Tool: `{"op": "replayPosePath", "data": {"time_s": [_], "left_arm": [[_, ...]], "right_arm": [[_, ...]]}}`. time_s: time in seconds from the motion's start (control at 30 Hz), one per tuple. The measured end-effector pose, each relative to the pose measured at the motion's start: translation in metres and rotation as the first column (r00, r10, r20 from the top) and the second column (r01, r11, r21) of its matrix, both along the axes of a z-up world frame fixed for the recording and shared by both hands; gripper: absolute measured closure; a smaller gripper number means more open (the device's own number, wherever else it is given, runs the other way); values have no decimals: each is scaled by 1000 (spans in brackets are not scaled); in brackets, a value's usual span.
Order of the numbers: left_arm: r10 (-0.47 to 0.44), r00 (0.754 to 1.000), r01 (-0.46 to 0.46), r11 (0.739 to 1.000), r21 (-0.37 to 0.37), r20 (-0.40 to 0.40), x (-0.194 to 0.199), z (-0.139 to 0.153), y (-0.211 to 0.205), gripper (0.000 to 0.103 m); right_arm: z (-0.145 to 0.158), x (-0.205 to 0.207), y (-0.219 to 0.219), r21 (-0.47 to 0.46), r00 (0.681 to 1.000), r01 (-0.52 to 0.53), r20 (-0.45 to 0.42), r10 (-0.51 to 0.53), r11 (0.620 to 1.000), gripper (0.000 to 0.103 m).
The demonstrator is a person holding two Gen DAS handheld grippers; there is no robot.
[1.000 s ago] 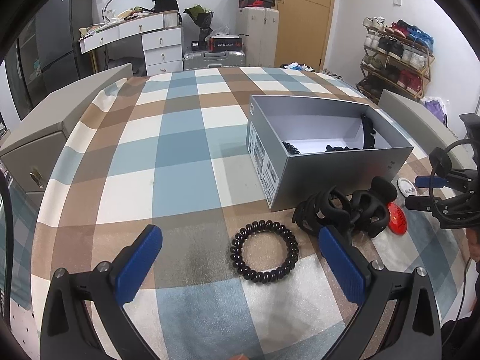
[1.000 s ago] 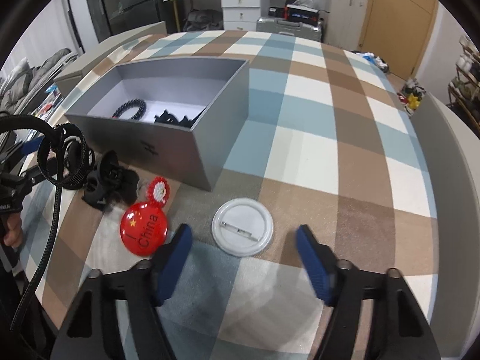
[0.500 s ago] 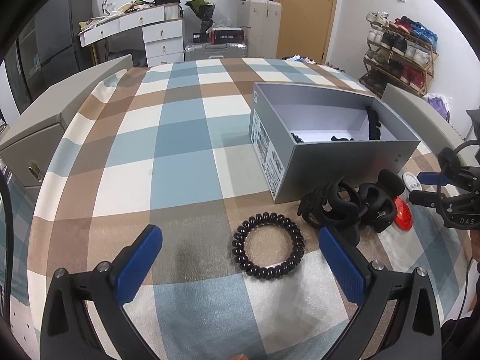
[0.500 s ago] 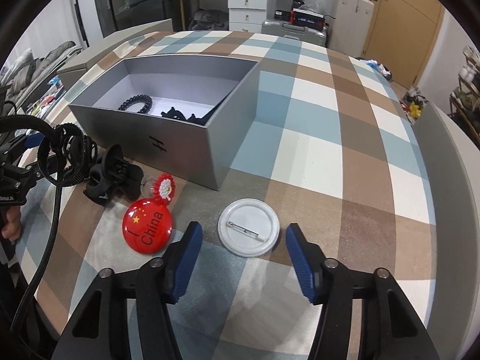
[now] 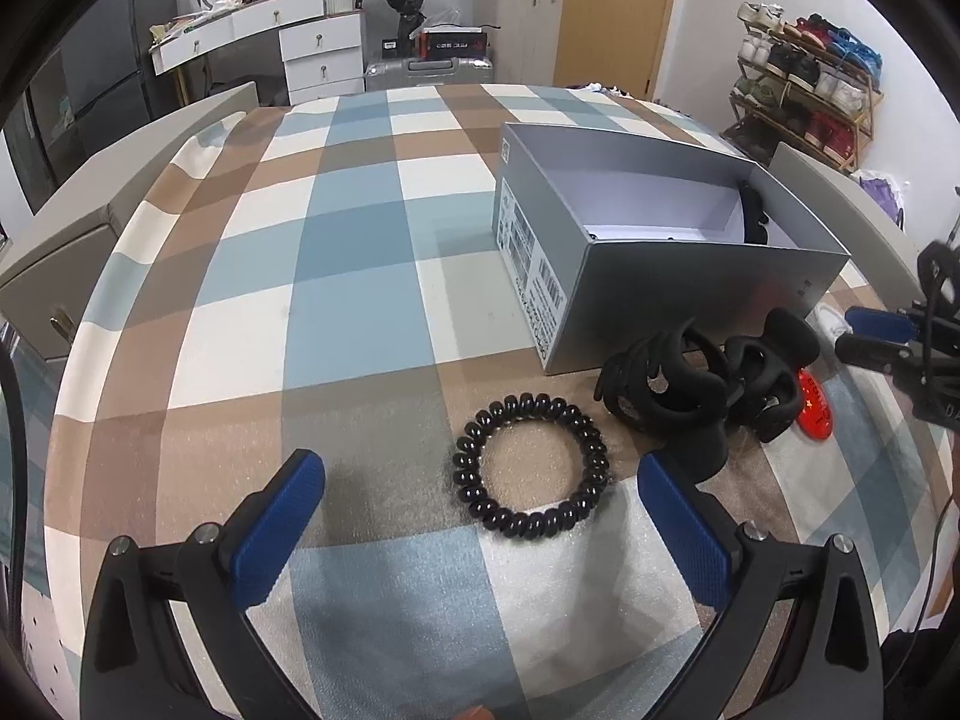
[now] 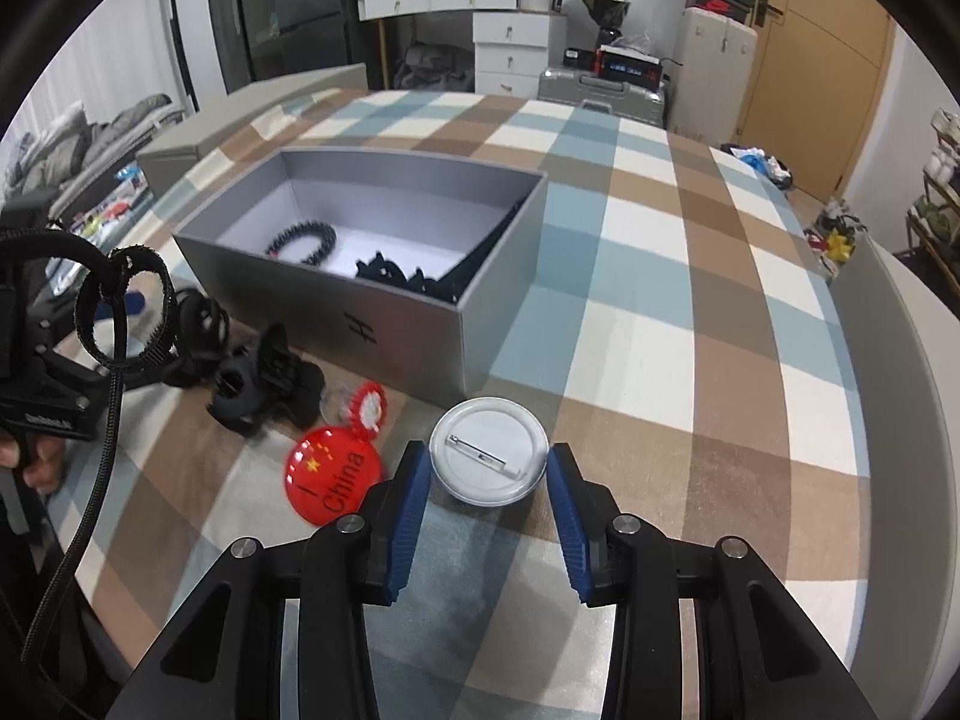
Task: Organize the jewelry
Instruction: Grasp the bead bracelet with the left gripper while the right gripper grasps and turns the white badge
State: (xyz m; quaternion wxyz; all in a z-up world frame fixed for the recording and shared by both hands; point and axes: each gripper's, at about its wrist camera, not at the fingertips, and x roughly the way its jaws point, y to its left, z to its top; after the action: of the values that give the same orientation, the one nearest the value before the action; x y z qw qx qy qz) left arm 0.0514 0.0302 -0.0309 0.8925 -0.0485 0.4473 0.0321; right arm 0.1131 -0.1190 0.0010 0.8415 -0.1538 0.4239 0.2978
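right gripper (image 6: 489, 483): jaws narrowed around white pin badge (image 6: 489, 450), contact not discernible | left gripper (image 5: 480, 516): held wide apart, black coil hair tie (image 5: 531, 474) between tips, untouched | both located near table's (image 6: 690, 312) near edge, by grey box (image 6: 414, 324)

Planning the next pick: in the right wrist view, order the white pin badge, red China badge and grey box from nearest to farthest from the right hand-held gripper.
1. White pin badge, between the right hand-held gripper fingers.
2. Red China badge, just left.
3. Grey box, beyond, left of centre.
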Motion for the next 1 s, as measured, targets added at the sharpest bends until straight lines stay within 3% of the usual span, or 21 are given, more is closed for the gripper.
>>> {"op": "replayPosePath", "data": {"time_s": [0.17, 0.33, 0.5, 0.6, 0.9, 0.93, 0.97, 1.0], "left_arm": [[-56, 998, 57, 998, 40, -21, 0, -2, -10, 3], [-102, 995, 102, 994, 47, -14, -3, -1, -16, 23], [-139, 990, 138, 989, 45, 8, -6, 4, -17, 61], [-139, 990, 139, 990, 17, 18, -5, 5, -14, 66], [-126, 991, 126, 992, 10, 42, -6, 11, -10, 67], [-127, 991, 127, 992, 10, 43, -6, 11, -11, 67], [-127, 991, 127, 992, 11, 46, -6, 11, -11, 67], [-128, 991, 128, 992, 10, 48, -6, 12, -11, 67]], "right_arm": [[6, -1, -1, 16, 1000, 5, 10, -5, 1000, 64], [9, -1, -1, 23, 1000, 4, 20, -4, 1000, 64], [11, -3, 0, 20, 1000, 2, 29, -2, 1000, 64], [13, -4, 0, 27, 999, -4, 36, 3, 1000, 64], [13, -5, 1, 28, 999, -13, 44, 12, 1000, 66], [13, -5, 1, 26, 999, -12, 44, 11, 1000, 71], [12, -4, 1, 21, 999, -15, 40, 14, 1000, 98], [12, -4, 1, 16, 999, -13, 37, 12, 1000, 103]]}}
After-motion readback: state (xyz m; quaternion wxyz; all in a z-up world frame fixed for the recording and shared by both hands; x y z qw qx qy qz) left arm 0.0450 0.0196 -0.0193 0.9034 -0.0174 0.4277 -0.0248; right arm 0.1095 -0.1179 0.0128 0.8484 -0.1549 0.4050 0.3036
